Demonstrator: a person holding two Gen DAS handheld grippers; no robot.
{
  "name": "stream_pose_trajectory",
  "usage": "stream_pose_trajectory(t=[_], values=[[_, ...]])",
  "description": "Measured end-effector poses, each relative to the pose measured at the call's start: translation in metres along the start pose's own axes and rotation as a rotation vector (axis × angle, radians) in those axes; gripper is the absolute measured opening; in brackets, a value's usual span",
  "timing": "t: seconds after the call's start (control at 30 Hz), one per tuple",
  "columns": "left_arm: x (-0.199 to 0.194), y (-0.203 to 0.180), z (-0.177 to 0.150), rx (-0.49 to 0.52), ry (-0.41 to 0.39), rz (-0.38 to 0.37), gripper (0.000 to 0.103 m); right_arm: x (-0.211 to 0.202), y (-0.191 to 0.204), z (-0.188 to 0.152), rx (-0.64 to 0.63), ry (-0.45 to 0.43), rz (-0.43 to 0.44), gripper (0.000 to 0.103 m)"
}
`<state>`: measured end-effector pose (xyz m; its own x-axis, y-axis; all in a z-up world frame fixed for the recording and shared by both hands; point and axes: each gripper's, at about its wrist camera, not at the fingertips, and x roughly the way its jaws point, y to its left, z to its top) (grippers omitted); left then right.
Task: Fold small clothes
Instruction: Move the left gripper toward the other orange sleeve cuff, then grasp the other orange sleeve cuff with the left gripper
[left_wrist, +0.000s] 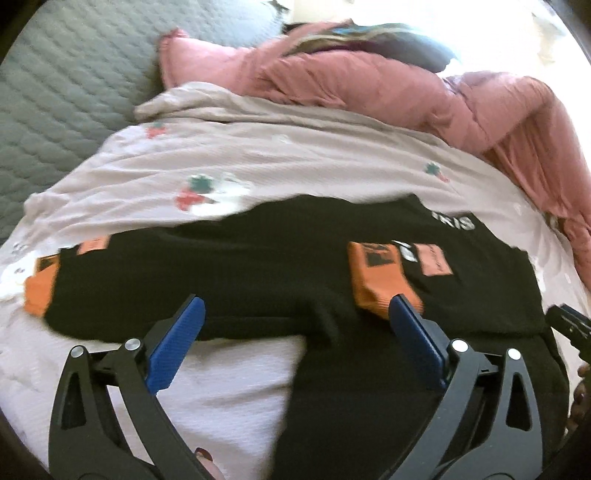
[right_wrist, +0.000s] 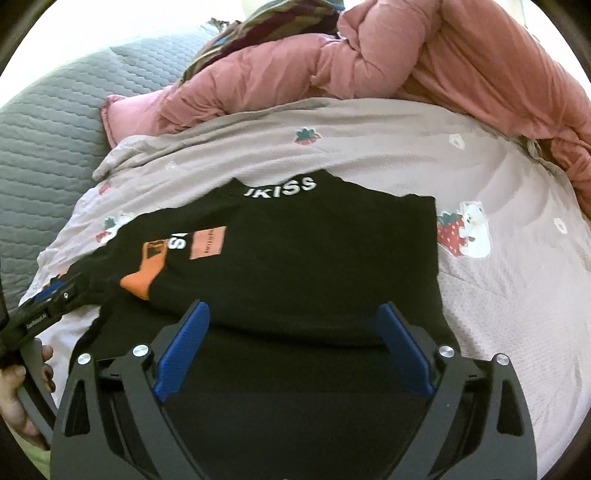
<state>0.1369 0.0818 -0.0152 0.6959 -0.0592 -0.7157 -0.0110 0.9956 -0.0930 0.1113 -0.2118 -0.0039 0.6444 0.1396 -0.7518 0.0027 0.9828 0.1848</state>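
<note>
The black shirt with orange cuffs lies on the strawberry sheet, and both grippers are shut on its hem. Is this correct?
Not quite: both the left gripper and the right gripper are open, as each wrist view shows. The black shirt does lie on the strawberry sheet.

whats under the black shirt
The black shirt lies on a pale strawberry-print sheet, which shows all around it. One orange cuff is folded on top of it. Anything beneath the shirt itself is covered.
</note>
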Motion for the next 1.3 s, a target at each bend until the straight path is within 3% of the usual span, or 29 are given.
stream_pose_trajectory(t=[0.1,0.23,0.3,0.7,0.83,1.3], values=[[-0.008,0.02,0.003,-0.044,-0.034,0.057,0.093,-0.001,0.013,0.0,-0.021,-0.002,0.017,0.092],[-0.017,0.044,0.006,-0.063,-0.083,0.202,0.093,0.001,0.034,0.0,-0.057,0.002,0.038,0.092],[-0.019,0.056,0.007,-0.078,-0.089,0.24,0.093,0.002,0.045,0.0,-0.077,0.002,0.048,0.092],[-0.024,0.109,0.002,-0.176,-0.078,0.313,0.093,0.014,0.118,0.004,-0.208,0.004,0.117,0.092],[-0.021,0.125,0.001,-0.191,-0.074,0.385,0.093,0.02,0.143,0.005,-0.258,0.004,0.137,0.092],[-0.013,0.177,-0.011,-0.339,-0.033,0.428,0.093,0.043,0.208,0.007,-0.385,0.017,0.176,0.092]])
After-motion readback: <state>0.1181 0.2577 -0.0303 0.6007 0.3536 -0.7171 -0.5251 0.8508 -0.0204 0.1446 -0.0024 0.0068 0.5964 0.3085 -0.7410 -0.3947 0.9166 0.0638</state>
